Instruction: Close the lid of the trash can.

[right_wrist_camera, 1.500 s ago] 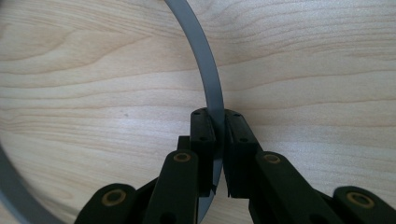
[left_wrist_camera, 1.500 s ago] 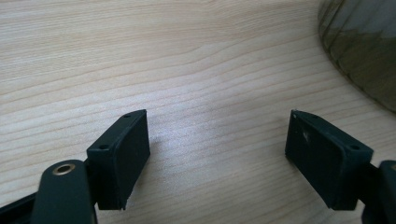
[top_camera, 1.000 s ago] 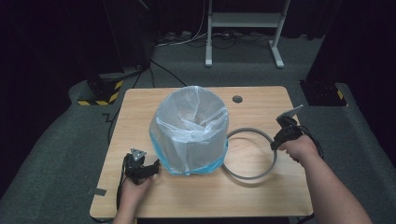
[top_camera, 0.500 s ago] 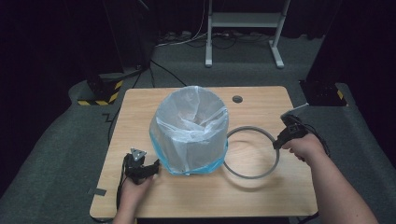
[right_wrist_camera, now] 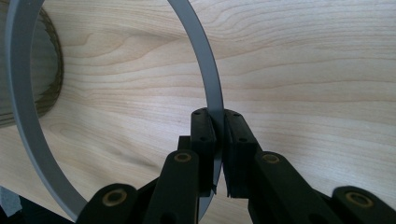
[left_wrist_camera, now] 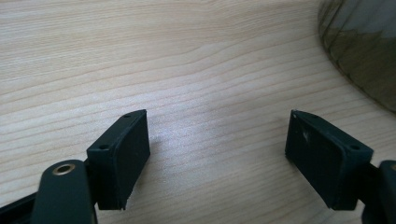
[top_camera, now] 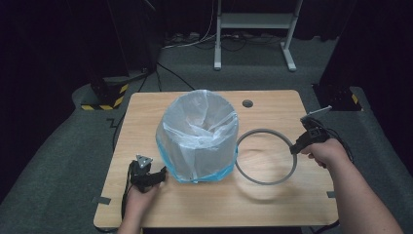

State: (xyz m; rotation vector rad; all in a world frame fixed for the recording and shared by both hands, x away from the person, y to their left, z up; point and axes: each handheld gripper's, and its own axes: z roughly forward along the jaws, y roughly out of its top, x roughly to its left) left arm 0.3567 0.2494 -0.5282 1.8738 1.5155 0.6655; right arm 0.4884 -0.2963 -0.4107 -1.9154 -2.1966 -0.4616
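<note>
So my right claw (top_camera: pixel 293 147) is clamped down on the grey ring (top_camera: pixel 265 157), pinching its thin band on the side nearest my right hand (top_camera: pixel 325 151). In the right gripper view the band (right_wrist_camera: pixel 205 79) runs straight up out of the pinched jaws and curves off to the left, so the rest of the hoop sits out ahead and to the left of the claw. From above, the ring looks tipped a bit off the table (top_camera: pixel 272 204), with a soft shadow under its near edge.

The ring's far side sits just beside the bin with the plastic bag (top_camera: pixel 198 139), so it's tight over there. Right of the ring there's a narrow strip of bare wood before the table edge, with more open room on the near side.

My left claw (top_camera: pixel 158 174) is spread wide with nothing in it, low over the wood right by the bin's base (left_wrist_camera: pixel 364 51).
</note>
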